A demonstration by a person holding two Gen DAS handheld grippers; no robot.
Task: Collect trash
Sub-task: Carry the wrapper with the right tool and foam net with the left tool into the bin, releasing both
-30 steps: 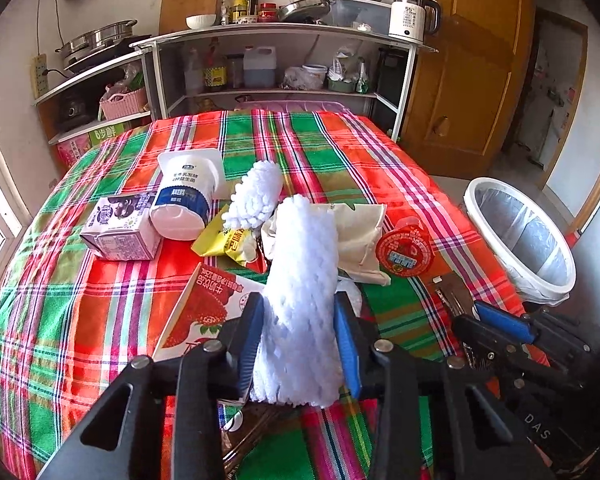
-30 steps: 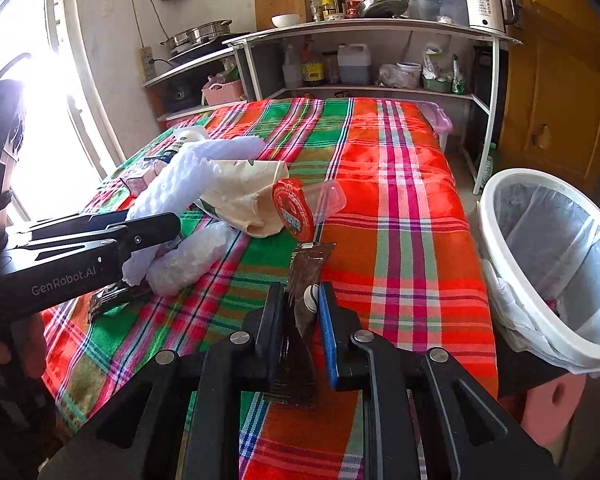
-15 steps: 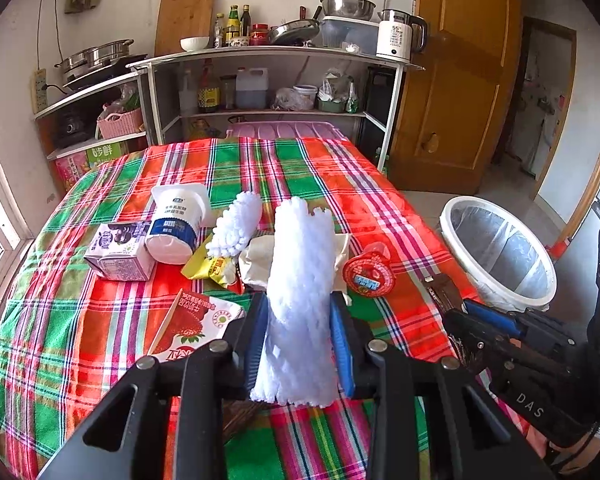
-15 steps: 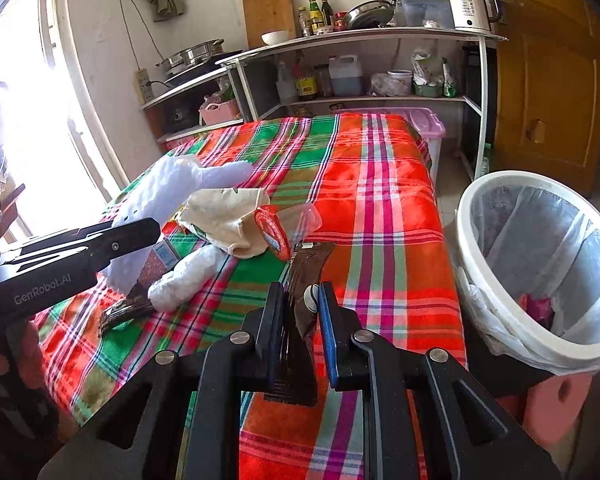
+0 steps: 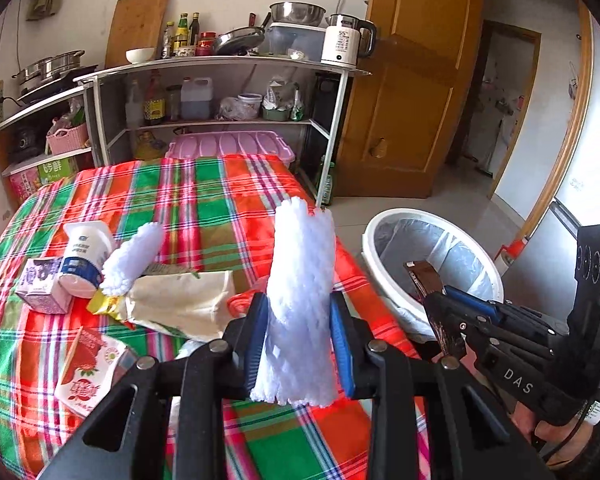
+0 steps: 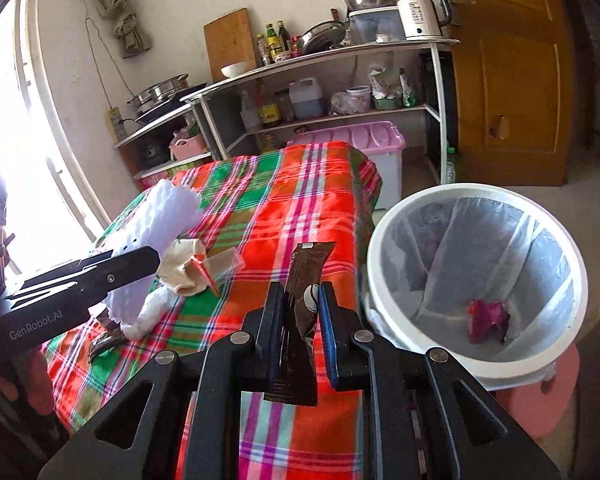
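Note:
My left gripper (image 5: 300,336) is shut on a white foam net sleeve (image 5: 302,280) and holds it above the plaid table's right side. My right gripper (image 6: 300,324) is shut on a brown wrapper (image 6: 306,276), held over the table edge just left of the white bin (image 6: 384,248). The bin has a clear liner and a pink scrap (image 6: 486,320) inside. In the left wrist view the right gripper (image 5: 440,300) sits at the bin's (image 5: 374,236) near rim. The foam sleeve (image 6: 160,220) also shows in the right wrist view.
On the table lie a second foam sleeve (image 5: 134,256), a yogurt cup (image 5: 86,256), a small milk carton (image 5: 42,286), a beige bag (image 5: 180,304), a red carton (image 5: 86,368) and a red-lidded cup (image 6: 212,270). Metal shelves (image 5: 220,100) stand behind; a wooden door (image 5: 412,100) right.
Both grippers have risen and swung right toward the bin with their items still held. The bin looms larger and closer in both views.

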